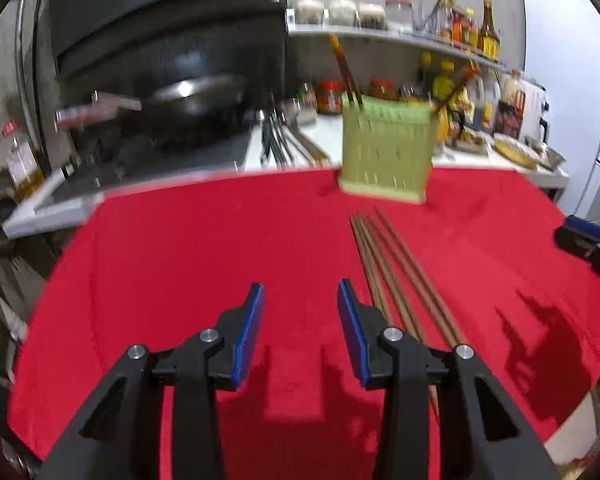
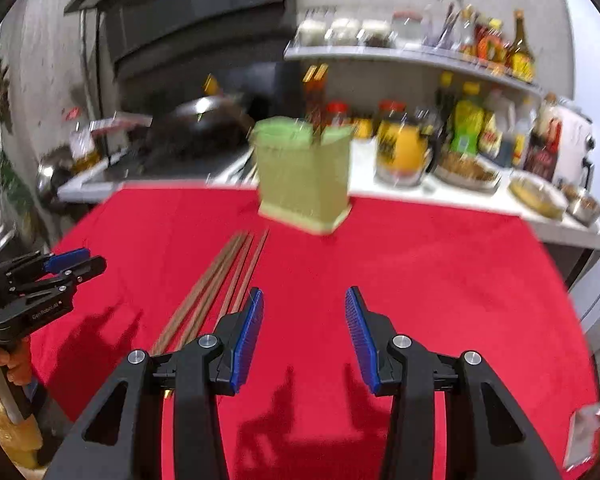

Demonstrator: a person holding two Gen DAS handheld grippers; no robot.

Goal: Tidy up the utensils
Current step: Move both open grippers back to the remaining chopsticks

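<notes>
Several brown wooden chopsticks (image 1: pixel 396 272) (image 2: pixel 220 288) lie side by side on the red cloth (image 1: pixel 180 260) (image 2: pixel 420 272). A pale green utensil holder (image 1: pixel 386 152) (image 2: pixel 304 176) stands at the cloth's far edge, with a few chopsticks (image 1: pixel 346 76) standing in it. My left gripper (image 1: pixel 300 286) (image 2: pixel 94 259) is open over bare cloth, just left of the lying chopsticks. My right gripper (image 2: pixel 305 292) (image 1: pixel 566 232) is open too, just right of them. Nothing sits between either pair of blue pads.
Behind the cloth runs a white counter (image 2: pixel 480 200) crowded with sauce bottles, jars and dishes, under a shelf of more jars (image 1: pixel 360 14). A wok (image 1: pixel 196 104) sits on the stove at the back left. A hand (image 2: pixel 4 364) holds the left gripper's handle.
</notes>
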